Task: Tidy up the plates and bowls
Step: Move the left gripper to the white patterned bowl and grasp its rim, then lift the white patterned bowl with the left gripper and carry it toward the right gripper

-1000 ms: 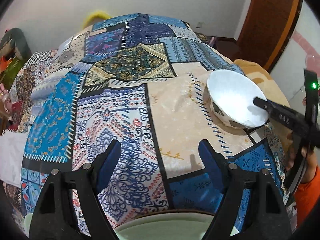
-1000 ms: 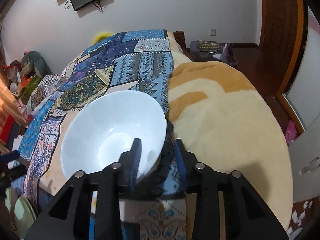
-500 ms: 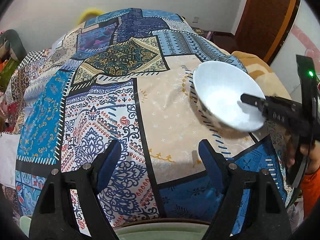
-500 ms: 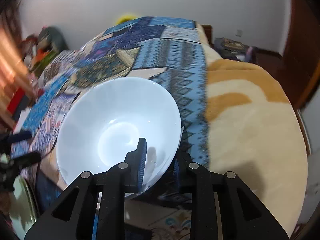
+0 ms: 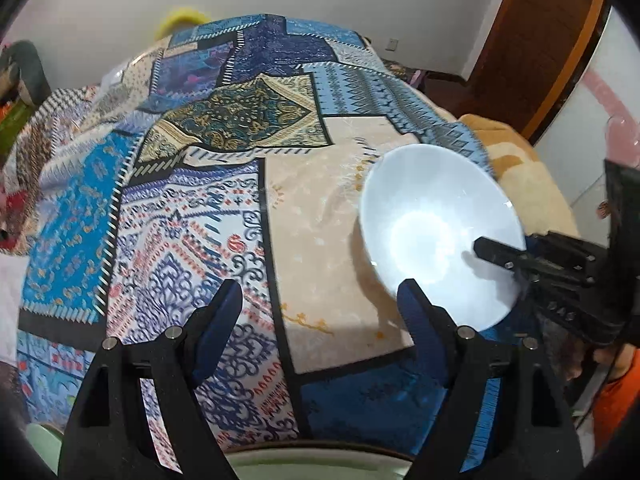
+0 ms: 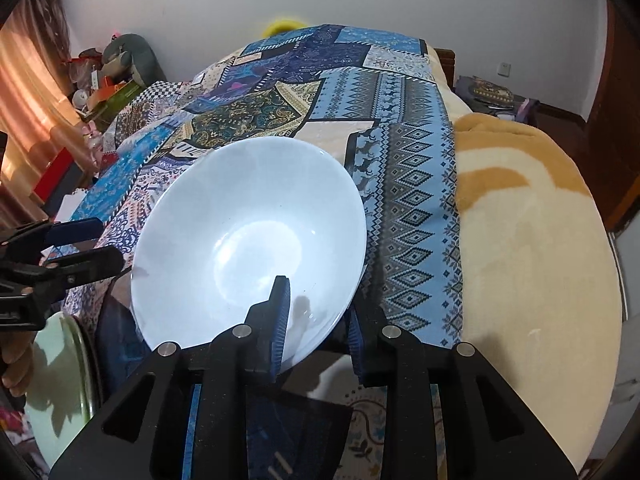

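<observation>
The white bowl (image 6: 248, 240) hangs tilted above the patchwork bedspread (image 5: 192, 216), over its cream patch near the bed's edge, its near rim pinched by the right tool (image 6: 316, 320): one blue-padded finger lies inside the bowl, the other against its outer wall. Just left of it, the left tool (image 5: 320, 312) hovers with its fingers spread wide and nothing between them, the bowl showing partly behind its right finger (image 5: 416, 316). Below that tool sits a pale green plate (image 6: 60, 376) (only its rim shows in the left wrist view, while the right wrist view shows its broad face at the lower left). The right wrist view alone takes in the tan fleece blanket (image 6: 528, 216) beside the bedspread, the clutter of boxes and a grey plush toy (image 6: 128, 56) by the curtain, and a fingertip at the left edge. The left wrist view alone shows an orange sleeve (image 5: 616, 400) behind the right tool, and the brown door (image 5: 536, 44).
</observation>
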The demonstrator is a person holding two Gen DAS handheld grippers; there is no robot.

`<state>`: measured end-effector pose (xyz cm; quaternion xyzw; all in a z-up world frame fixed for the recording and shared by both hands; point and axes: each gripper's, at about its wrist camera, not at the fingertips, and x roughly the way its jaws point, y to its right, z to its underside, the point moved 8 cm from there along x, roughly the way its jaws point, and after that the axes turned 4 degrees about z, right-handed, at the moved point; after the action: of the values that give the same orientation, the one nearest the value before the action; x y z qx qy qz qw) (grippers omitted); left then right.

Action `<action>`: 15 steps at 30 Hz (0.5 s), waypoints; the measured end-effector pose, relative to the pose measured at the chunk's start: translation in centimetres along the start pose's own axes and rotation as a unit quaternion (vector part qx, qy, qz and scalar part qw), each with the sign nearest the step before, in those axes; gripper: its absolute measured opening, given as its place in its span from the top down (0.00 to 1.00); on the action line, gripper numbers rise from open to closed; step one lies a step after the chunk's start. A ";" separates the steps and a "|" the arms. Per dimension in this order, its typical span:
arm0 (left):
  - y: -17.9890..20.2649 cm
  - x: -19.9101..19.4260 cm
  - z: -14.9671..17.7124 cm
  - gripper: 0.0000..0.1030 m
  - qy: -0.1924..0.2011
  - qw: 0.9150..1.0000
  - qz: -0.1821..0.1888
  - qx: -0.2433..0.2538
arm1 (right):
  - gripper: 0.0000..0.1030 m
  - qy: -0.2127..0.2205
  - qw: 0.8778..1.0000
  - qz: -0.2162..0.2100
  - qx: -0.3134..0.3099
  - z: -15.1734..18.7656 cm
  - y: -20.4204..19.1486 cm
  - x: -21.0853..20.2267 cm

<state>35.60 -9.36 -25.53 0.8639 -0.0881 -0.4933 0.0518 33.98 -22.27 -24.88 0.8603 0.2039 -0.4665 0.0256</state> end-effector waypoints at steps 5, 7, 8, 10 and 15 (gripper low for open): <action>1.1 0.0 -1.0 0.22 0.016 0.999 -0.019 0.029 | 0.77 -0.004 1.000 -0.016 0.009 -0.3 -0.5 0.4; 1.1 0.7 -1.6 0.22 0.015 0.999 -0.024 0.032 | 0.77 -0.003 1.000 -0.014 0.005 -0.3 -0.9 0.6; 1.1 1.2 -1.9 0.24 0.010 0.999 -0.024 0.032 | 0.77 -0.003 1.000 -0.013 0.003 -0.4 -0.9 0.6; 1.1 2.5 -2.2 0.29 -0.005 0.999 -0.021 0.028 | 0.77 -0.003 1.000 -0.011 0.002 -0.4 -1.0 0.8; 1.1 5.2 -2.2 0.52 -0.039 0.999 -0.025 0.027 | 0.77 -0.006 0.999 -0.017 0.027 -0.5 -0.7 1.2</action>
<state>39.96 -11.50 -28.62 0.8472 -0.0822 -0.5248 0.0126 34.71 -21.13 -25.47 0.8543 0.2062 -0.4771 -0.0043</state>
